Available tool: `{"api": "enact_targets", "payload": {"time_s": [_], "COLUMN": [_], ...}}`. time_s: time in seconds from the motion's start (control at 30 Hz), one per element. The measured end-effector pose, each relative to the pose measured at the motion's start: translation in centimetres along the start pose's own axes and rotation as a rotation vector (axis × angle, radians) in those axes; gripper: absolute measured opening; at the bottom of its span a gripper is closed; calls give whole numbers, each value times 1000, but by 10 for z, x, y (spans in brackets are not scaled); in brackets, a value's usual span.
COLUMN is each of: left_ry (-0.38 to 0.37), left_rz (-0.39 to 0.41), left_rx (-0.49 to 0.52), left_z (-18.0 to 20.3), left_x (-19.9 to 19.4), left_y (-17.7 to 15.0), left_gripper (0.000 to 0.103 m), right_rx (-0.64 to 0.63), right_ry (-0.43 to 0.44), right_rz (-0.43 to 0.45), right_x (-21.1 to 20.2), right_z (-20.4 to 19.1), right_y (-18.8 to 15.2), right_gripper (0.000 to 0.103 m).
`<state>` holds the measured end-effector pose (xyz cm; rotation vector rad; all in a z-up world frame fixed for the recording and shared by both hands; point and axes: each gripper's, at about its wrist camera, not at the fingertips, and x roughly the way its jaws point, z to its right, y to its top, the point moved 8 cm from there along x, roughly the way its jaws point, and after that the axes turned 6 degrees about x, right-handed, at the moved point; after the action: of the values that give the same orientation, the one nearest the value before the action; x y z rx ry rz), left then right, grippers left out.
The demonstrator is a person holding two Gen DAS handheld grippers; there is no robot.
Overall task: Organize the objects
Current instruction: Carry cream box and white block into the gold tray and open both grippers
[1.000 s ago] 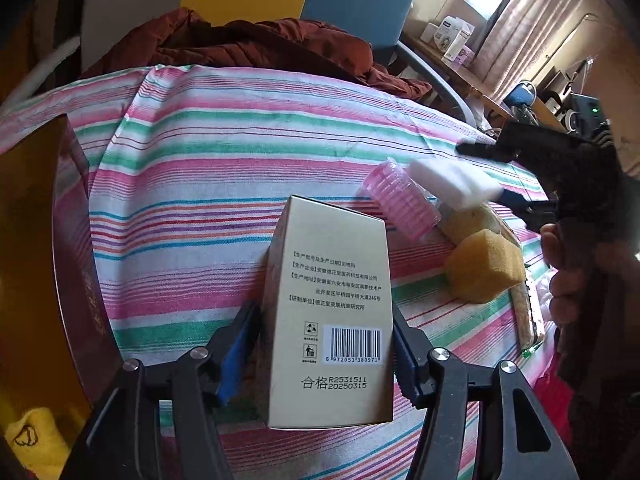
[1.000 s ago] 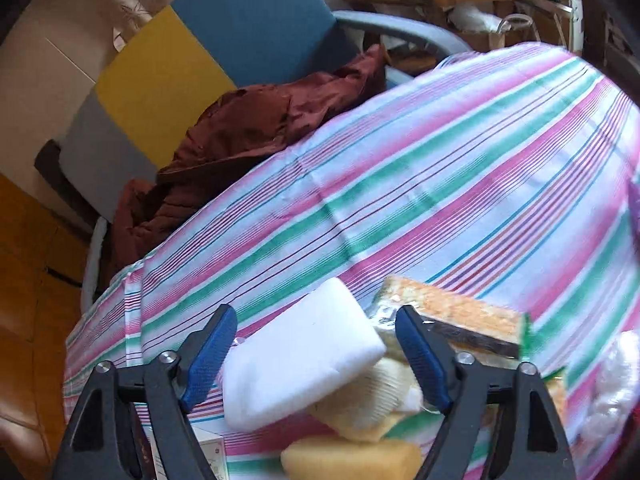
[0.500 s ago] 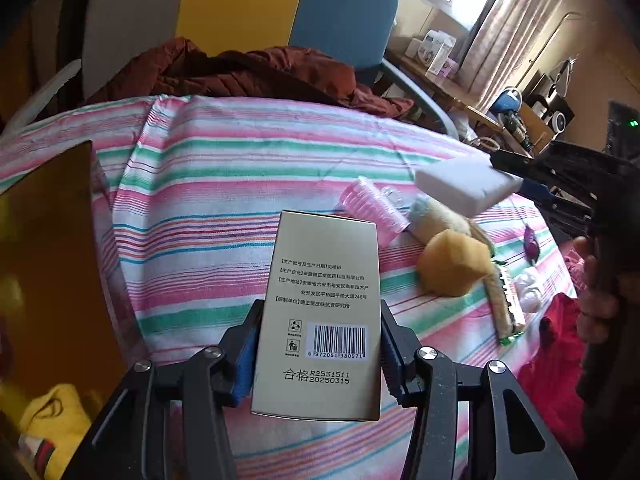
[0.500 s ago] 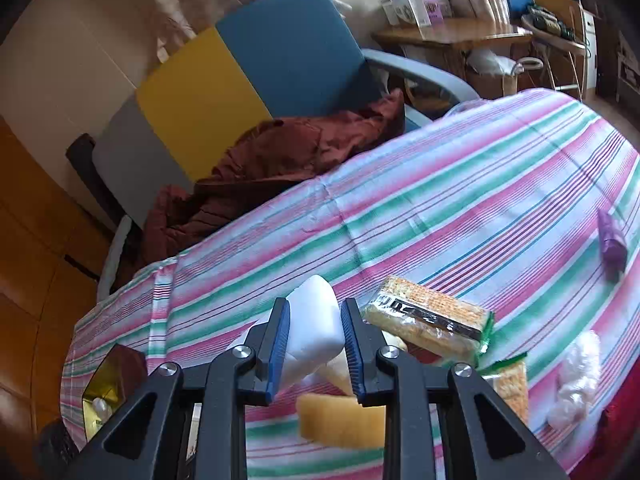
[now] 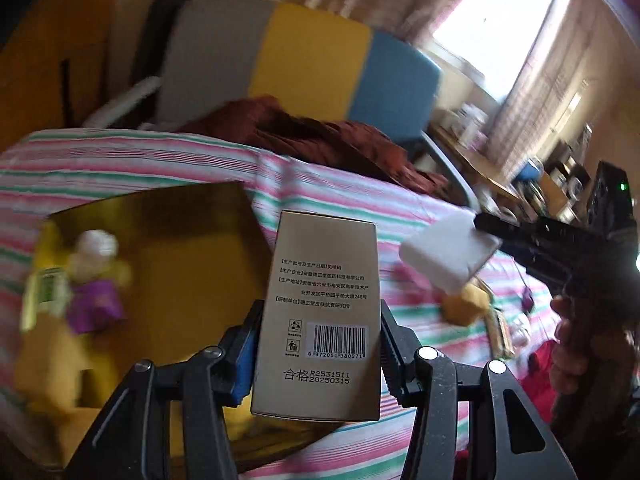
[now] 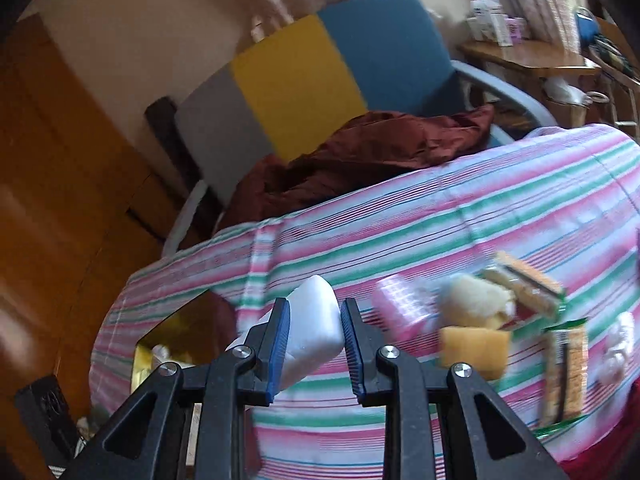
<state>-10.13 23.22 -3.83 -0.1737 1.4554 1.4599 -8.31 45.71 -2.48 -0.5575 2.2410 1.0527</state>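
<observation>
My left gripper (image 5: 320, 320) is shut on a tall beige carton (image 5: 324, 272) with a barcode, held upright in the air beside an open golden box (image 5: 192, 248). The golden box holds a purple packet (image 5: 94, 306), a white ball (image 5: 96, 244) and yellow items. In the right wrist view my right gripper (image 6: 315, 320) is shut on a white foam block (image 6: 314, 298), lifted above the striped tablecloth (image 6: 480, 208). The left wrist view also shows that gripper (image 5: 492, 226) with the white block (image 5: 448, 256), just right of the carton.
On the cloth to the right lie a pink ribbed cup (image 6: 400, 304), a cream fluffy lump (image 6: 474, 300), a yellow sponge (image 6: 474, 350) and cracker packets (image 6: 568, 376). A chair with a dark red garment (image 6: 380, 152) stands behind the table. The golden box (image 6: 168, 340) sits at the table's left edge.
My right gripper closed on the white block and lifted it. Both grippers rose and swung left, bringing the golden box into view under the carton. The left jaws tightened on the carton.
</observation>
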Motion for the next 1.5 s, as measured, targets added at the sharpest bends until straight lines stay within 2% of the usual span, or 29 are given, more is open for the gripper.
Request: {"api": "enact_targets", "payload": {"time_s": [0.13, 0.27, 0.4, 0.43, 0.5, 0.53, 0.73, 0.77, 0.83, 1.0, 1.23, 1.5], "left_ry": [64, 109, 94, 86, 84, 100, 183, 202, 232, 310, 390, 405], "left_rz": [26, 36, 2, -11, -13, -13, -12, -8, 4, 44, 87, 98], "left_rx": [-82, -118, -158, -179, -210, -219, -250, -252, -259, -233, -147, -73], "left_z": [-57, -99, -122, -127, -132, -136, -156, -158, -159, -156, -139, -119], "left_x": [-24, -39, -38, -37, -40, -42, -50, -52, -55, -64, -77, -80], "left_y": [-5, -14, -25, -29, -38, -43, -64, -66, -68, -65, -59, -61], "left_gripper": [52, 52, 53, 56, 64, 65, 65, 67, 78, 84, 92, 92], "right_rx": [-69, -126, -174, -185, -205, -212, -251, -252, -263, -319, -389, -430], "right_ry": [45, 76, 99, 100, 103, 107, 70, 65, 47, 5, -36, -77], "right_rz": [-51, -90, -120, -122, -123, -126, -166, -169, -164, -146, -116, -75], "right_x": [20, 39, 60, 64, 68, 68, 68, 66, 65, 57, 46, 36], "right_z": [-48, -88, -127, -134, -146, -150, -146, -144, -141, -136, -131, -121], "right_y": [-21, -38, -50, -52, -58, -60, -85, -89, -96, -116, -137, -147], "right_gripper": [25, 26, 28, 29, 48, 51, 57, 60, 66, 76, 77, 77]}}
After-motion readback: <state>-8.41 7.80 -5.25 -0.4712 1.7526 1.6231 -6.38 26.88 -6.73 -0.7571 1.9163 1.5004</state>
